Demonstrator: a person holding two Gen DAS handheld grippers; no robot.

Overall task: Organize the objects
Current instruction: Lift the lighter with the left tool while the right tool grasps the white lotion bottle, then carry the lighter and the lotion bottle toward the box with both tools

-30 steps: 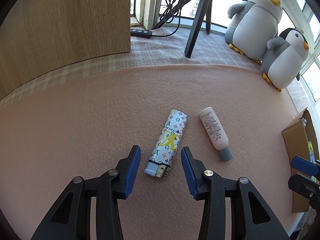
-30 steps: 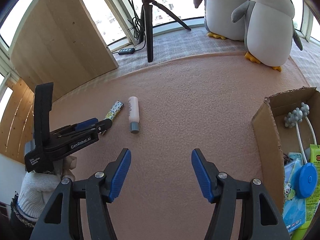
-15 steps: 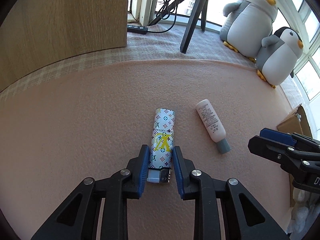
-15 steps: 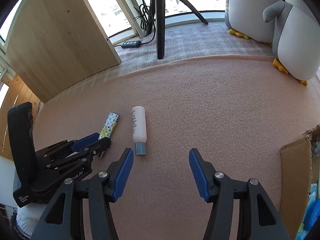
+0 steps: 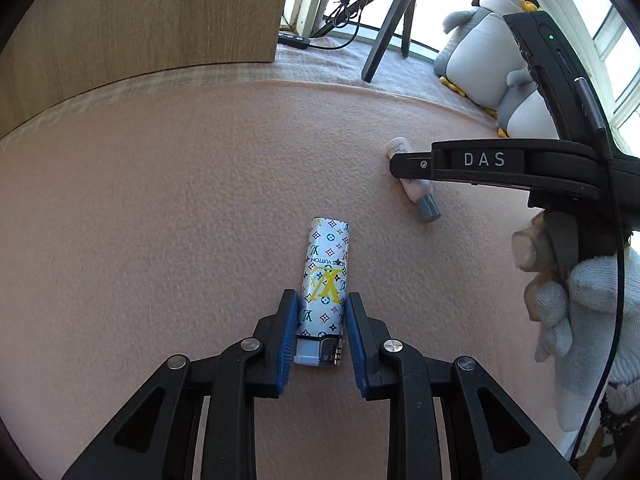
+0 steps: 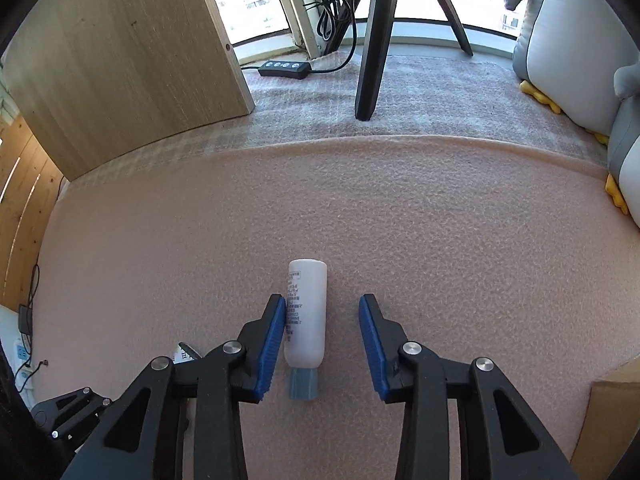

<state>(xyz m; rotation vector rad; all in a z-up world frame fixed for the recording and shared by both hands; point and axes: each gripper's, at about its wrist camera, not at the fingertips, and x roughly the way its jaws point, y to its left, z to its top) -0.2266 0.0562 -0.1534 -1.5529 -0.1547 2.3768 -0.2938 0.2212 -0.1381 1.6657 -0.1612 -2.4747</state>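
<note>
Two hand-held grippers work side by side on a pink fleece mat [image 6: 440,220], each lined up lengthwise with its own target. The left gripper [image 5: 322,334] is clenched on a patterned lighter [image 5: 325,280], its blue pads pressed to either flank near the metal striker end, a grip low on the body that leaves most of the printed casing sticking out ahead. The lighter lies flat on the mat, apparently not yet lifted. The right gripper [image 6: 322,334] stands spread wide around a small white bottle [image 6: 306,312], which lies on its side with its grey cap pointing back toward the jaws; the left pad sits against or just beside the bottle's wall while the right pad is well apart from it, so no squeeze is on. Seen from the left wrist, a gloved hand [image 5: 576,296] steers that gripper down over the bottle. The bottle and lighter rest near each other, roughly parallel, which is likely why both tools approach from the same side. A corner of a cardboard box [image 6: 608,412] at the right edge is the probable destination. Plush penguins [image 5: 484,68] and a tripod leg [image 6: 372,40] stand beyond the mat
</note>
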